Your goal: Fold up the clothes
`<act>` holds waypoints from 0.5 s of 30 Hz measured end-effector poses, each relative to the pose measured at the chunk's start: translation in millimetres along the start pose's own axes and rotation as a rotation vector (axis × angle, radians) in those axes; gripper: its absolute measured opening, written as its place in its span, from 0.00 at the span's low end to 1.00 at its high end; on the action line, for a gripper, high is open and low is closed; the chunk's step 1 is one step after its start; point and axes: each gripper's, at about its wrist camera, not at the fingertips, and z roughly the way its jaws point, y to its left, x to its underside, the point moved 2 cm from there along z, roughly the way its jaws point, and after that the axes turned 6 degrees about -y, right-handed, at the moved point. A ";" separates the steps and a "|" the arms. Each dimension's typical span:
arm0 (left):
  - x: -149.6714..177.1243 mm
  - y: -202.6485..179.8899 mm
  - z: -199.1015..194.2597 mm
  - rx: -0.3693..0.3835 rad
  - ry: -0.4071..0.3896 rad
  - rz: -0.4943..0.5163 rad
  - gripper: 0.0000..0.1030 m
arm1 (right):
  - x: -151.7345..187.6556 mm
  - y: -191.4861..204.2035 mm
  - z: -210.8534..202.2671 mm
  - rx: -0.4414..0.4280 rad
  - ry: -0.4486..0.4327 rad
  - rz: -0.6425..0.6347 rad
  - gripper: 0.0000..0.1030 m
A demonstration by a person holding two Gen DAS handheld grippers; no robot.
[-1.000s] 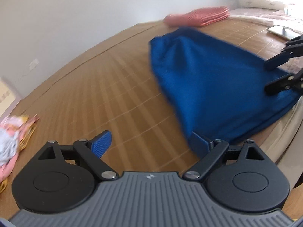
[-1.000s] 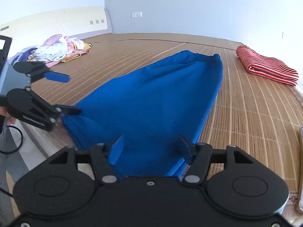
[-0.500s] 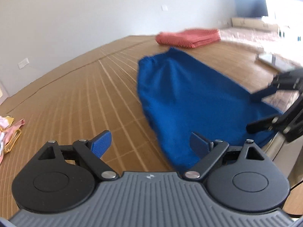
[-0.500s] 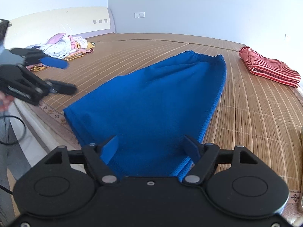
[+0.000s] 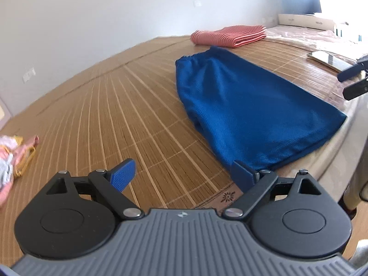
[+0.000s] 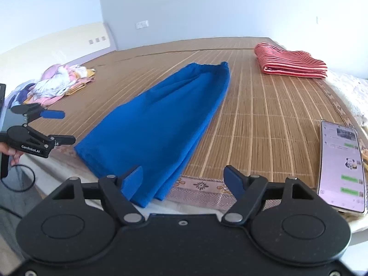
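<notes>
On mat [image 6: 264, 115]: blue garment [image 6: 161, 124] overhanging near edge.

Home bedroom. Wide bed [image 6: 264, 115] covered by a bamboo mat [image 5: 103, 119], padded headboard [image 6: 57, 43] far left, plain walls with sockets [image 6: 142, 24], loose laundry pile [image 6: 57, 82] far left, phone [image 6: 341, 165] lying near right.

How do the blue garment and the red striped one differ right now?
The blue garment lies spread long, its hem at the near mat edge; the red striped garment is folded into a compact stack at the far side. The blue garment is plain; the red striped garment has white stripes. Both rest on the bamboo mat, untouched by either gripper.
</notes>
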 end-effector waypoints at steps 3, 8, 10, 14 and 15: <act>-1.4 -5.9 -4.5 0.016 -0.007 0.026 0.90 | 4.1 16.5 -0.6 -0.003 0.047 -0.136 0.76; -4.3 -13.3 -0.1 0.040 -0.015 0.019 0.90 | 11.9 42.4 4.6 0.020 0.104 -0.325 0.76; -4.9 -18.1 -0.1 0.060 -0.023 0.024 0.90 | 14.3 49.2 6.2 0.014 0.110 -0.361 0.75; -5.7 -31.0 -5.0 0.086 -0.046 0.075 0.90 | 17.0 58.2 14.2 0.040 0.126 -0.436 0.75; -5.9 -34.2 -6.4 0.091 -0.051 0.090 0.90 | 17.0 59.7 18.5 0.058 0.135 -0.459 0.75</act>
